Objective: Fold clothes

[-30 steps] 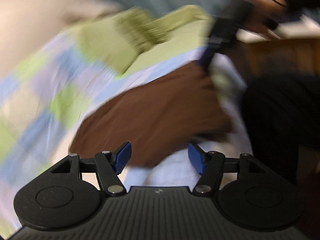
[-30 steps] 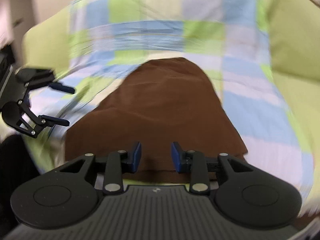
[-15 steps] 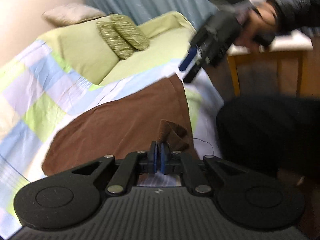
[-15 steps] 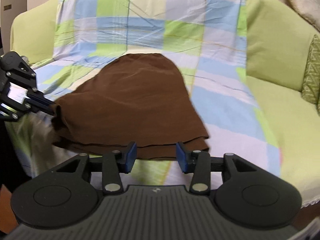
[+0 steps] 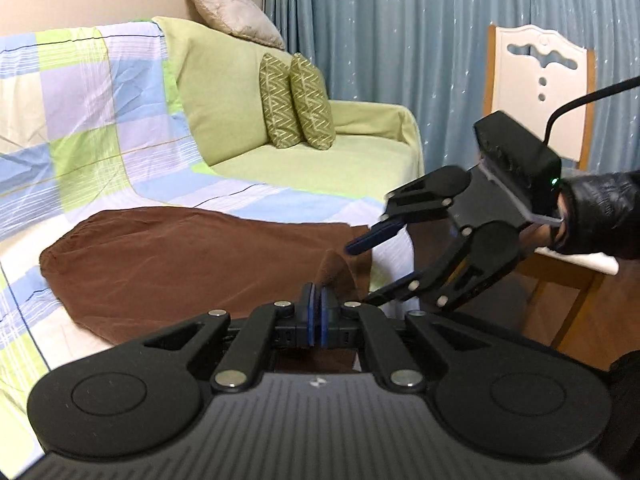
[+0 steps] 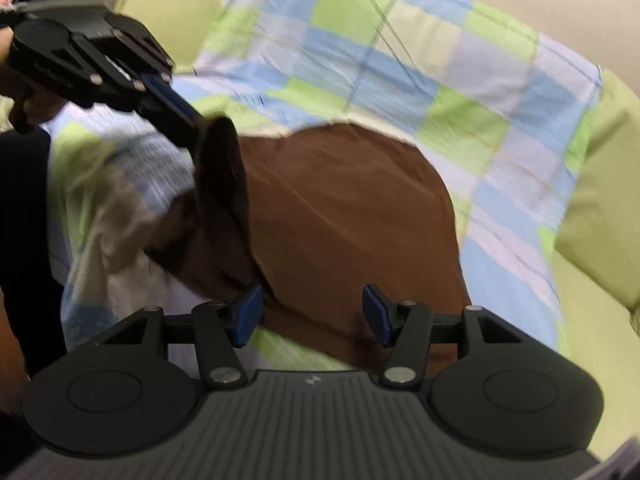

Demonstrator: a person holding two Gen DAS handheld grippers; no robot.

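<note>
Mid-fold on a brown garment point(image 5: 192, 256), spread flat over the checked sheet point(image 5: 80, 92) on the green sofa point(image 5: 248, 80), near the front edge of the seat. Left gripper point(image 5: 319, 312) clamped tight on a near corner of the cloth, blue pads pressed together with a little peak of fabric poking up between them. Right gripper point(image 6: 312, 314) wide open, fingers spread over the near hem, nothing pinched yet; from the left wrist view, hovering just beside the lifted corner with one blue fingertip point(image 5: 372, 236) almost at the cloth.

Looks like the grab stage: one corner secured, second one pending. Next move probably calls for closing the right side on the other near corner or hem, then lifting both together and carrying the edge toward the far rounded end. Worth getting only one layer or both on purpose, since the hem looks doubled and thin stuff like this slips and bunches easily.

Compared with a second ago: left pads apart and nowhere near a grip then, now shut on the corner. Half a second ago already closed, but with the corner lower; now pulled up into a taller fold. Right fingers open throughout, a bit wider now, and swung in much closer to the left. Two patterned cushions point(image 5: 296, 100) and the chair point(image 5: 540, 80) well clear of it all
</note>
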